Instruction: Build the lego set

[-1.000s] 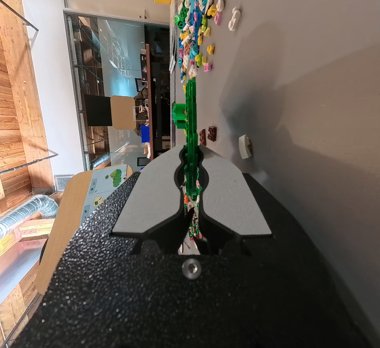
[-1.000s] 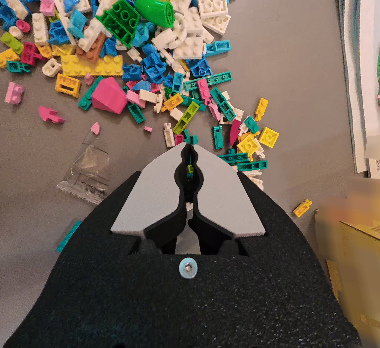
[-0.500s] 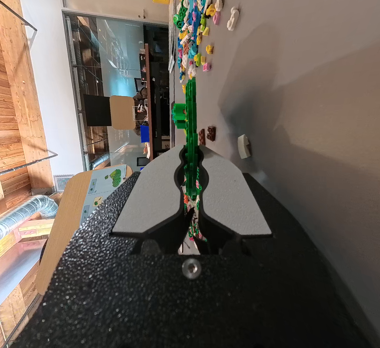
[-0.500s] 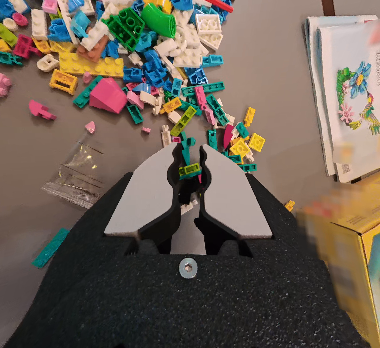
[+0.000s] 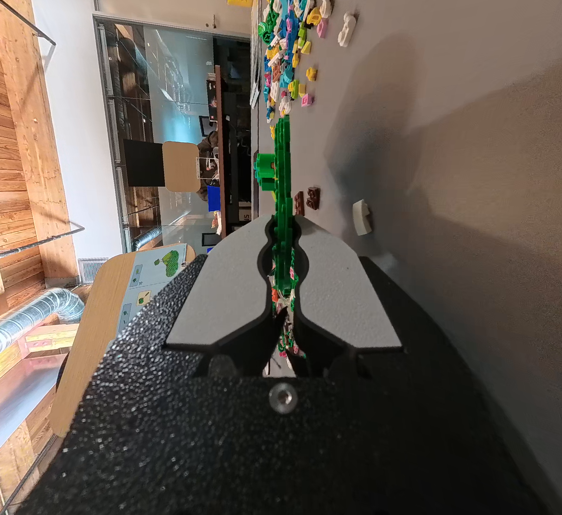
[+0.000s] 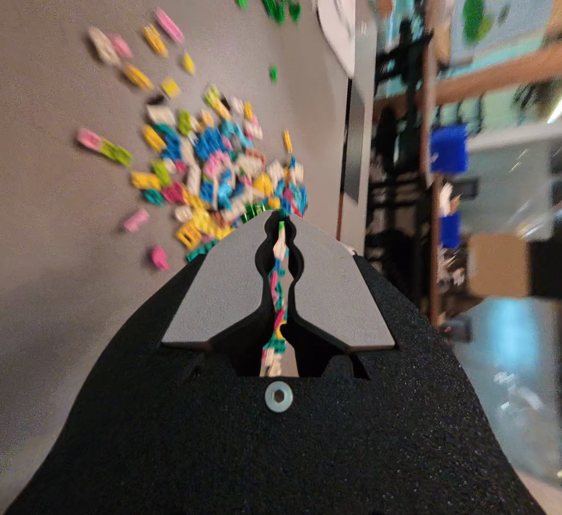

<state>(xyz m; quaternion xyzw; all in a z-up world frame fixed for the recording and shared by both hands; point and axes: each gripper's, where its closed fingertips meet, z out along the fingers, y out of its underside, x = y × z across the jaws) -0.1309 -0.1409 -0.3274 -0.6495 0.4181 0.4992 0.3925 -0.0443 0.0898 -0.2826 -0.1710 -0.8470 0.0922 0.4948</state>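
Between the left gripper's (image 5: 282, 223) closed jaws sits one green plate (image 5: 282, 177); two brown bricks (image 5: 307, 200) and one white piece (image 5: 362, 217) lie on the grey table (image 5: 456, 104). Right gripper (image 6: 282, 220): nearly shut, contents blurred, cannot tell.

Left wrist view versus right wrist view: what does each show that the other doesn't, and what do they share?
Only the left wrist view shows the left tool shut on the green plate assembly, two brown bricks, a white curved piece and an open instruction booklet. Only the right wrist view, badly motion-blurred, shows the right tool nearly shut; whether it holds anything cannot be told. Both show the grey table and the loose brick pile.
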